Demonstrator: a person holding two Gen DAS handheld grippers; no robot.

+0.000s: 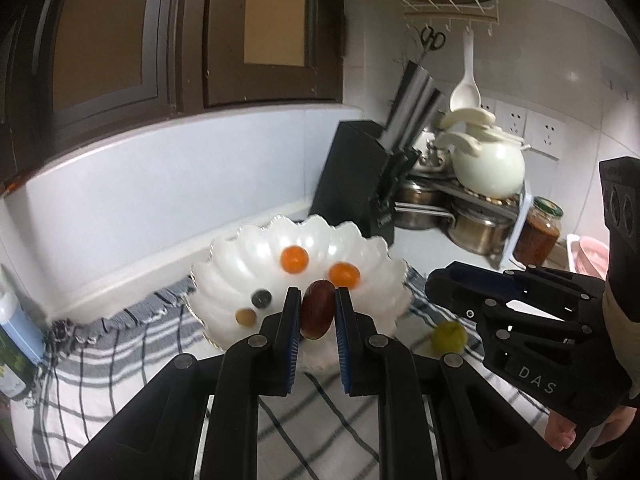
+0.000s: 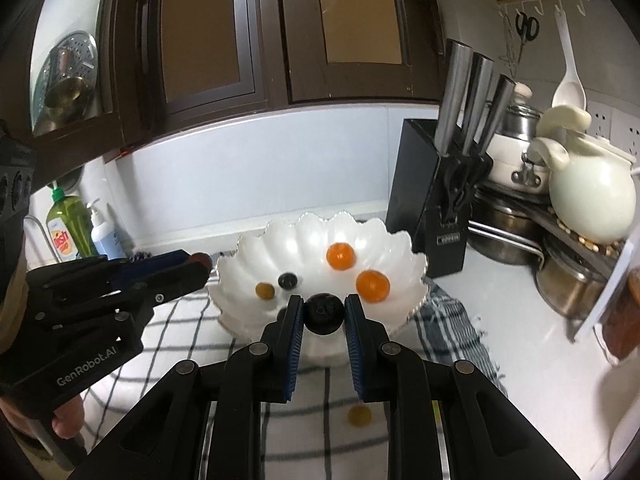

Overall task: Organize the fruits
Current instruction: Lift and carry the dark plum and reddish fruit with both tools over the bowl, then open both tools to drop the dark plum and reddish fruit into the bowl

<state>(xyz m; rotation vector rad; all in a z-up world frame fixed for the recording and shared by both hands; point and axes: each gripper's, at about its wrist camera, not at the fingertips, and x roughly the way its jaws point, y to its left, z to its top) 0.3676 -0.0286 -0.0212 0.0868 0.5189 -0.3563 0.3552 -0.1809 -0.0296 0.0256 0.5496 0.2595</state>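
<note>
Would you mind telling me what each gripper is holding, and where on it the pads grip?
The left gripper holds a reddish-brown oval fruit, pinched across its narrow sides. The right gripper holds a dark round fruit, pinched across its middle.

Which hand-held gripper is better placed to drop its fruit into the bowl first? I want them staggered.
Neither clearly. The left hand-held gripper holds a red date, the right hand-held gripper a dark plum, both at the white scalloped bowl.
</note>
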